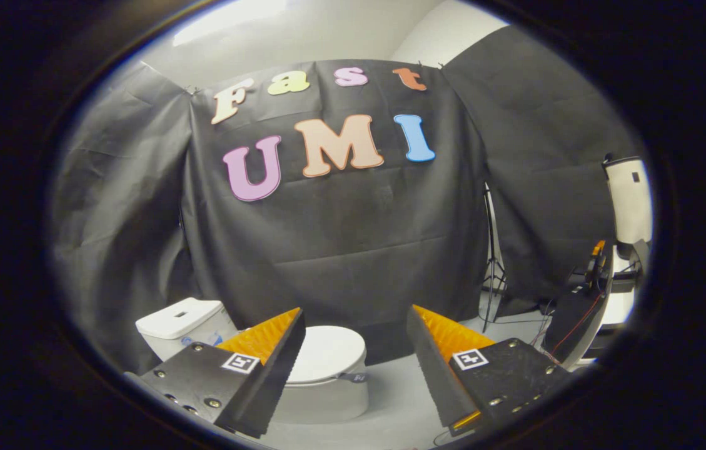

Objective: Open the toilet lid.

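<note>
Fingers spread wide is how we see our gripper (356, 325), its jaws well apart and holding nothing, both raised above the floor (390, 400). Beyond the fingers, and low between them, we see the toilet (321, 387), a white one standing on the pale grey floor in front of the black cloth wall (340, 250). Its lid (331, 353) lies flat and closed over the bowl, and a small grey strap or tab (353, 377) sticks out at the lid's front edge. Our left finger (271, 340) overlaps the toilet's near side in the view, yet nothing suggests contact; the toilet sits clearly farther off. Behind that finger we make out the white cistern (181, 322), with a small dark button on its top. Off past our right finger (437, 340), near the cloth, we see a thin black tripod stand (491, 262) on the floor. Farther to that side we see a dark device with red wiring (581, 312) and, above it, a white boxy object with a dark top edge (629, 200); we cannot tell what either one is.
</note>
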